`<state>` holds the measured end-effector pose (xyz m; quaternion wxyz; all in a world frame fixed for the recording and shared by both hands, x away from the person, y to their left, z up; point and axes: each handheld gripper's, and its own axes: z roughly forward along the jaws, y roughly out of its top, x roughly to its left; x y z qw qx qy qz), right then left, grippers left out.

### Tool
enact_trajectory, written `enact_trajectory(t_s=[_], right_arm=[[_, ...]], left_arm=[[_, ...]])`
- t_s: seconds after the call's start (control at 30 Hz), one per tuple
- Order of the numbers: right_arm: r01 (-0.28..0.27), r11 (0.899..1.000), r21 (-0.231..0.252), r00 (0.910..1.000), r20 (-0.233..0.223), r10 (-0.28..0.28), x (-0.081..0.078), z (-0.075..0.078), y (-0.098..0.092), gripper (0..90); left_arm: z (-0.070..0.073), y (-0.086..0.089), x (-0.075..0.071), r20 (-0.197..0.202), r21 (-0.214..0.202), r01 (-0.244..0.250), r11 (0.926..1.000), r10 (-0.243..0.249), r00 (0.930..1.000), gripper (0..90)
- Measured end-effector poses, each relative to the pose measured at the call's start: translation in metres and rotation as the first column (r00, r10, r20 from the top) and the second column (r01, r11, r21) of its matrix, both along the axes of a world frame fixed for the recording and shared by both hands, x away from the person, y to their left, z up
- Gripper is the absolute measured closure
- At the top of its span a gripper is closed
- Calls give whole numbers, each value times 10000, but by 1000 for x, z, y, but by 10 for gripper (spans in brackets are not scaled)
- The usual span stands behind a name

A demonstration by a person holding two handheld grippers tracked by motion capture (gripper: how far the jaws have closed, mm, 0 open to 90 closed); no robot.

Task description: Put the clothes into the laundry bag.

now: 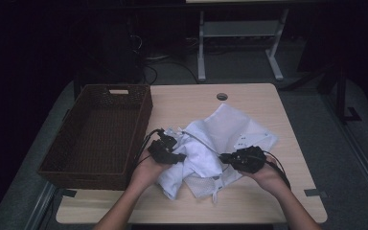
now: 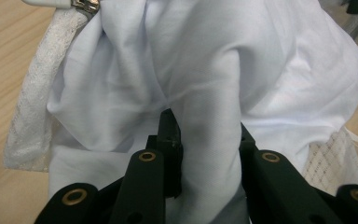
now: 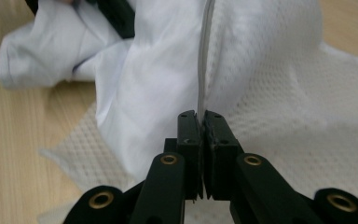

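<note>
Currently mid-task: white garment (image 1: 206,143) gripped by left gripper (image 1: 167,152), mesh laundry bag's (image 1: 249,132) edge pinched by right gripper (image 1: 237,158); wicker basket (image 1: 52,165), left of frame, unfilled.

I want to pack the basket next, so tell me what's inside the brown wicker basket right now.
The wicker basket looks empty: only its dark woven floor shows. The near wall hides the strip of floor right behind it.
</note>
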<state>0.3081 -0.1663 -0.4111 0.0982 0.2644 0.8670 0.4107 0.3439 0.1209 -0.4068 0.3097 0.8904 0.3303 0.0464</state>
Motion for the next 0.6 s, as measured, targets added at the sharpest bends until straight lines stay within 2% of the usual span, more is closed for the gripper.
enact_trajectory(t_s=[0.13, 0.23, 0.3, 0.47, 0.6], right_arm=[[90, 9999, -54, 9997, -216, -91, -6, -8, -6, 845], [117, 9999, -73, 9996, -275, -119, -5, -10, -3, 863], [-10, 9999, 154, 9991, -421, 16, -5, -7, -2, 864], [-227, 9995, 217, 9991, -349, 234, -9, 1, 1, 861], [-428, 9990, -141, 9980, -463, 421, -10, -3, 8, 839]], left_arm=[[-4, -2, 1, -68, 52, -2, 10000, 2, 10000, 730], [-4, -2, 1, 11, 131, -172, 9998, 172, 9999, 730], [-4, -1, 2, 41, 93, -236, 9997, 236, 9997, 731], [-3, 4, 6, 85, -40, -456, 9990, 456, 9989, 733], [-4, 3, 6, 110, -41, -545, 9985, 546, 9984, 734]])
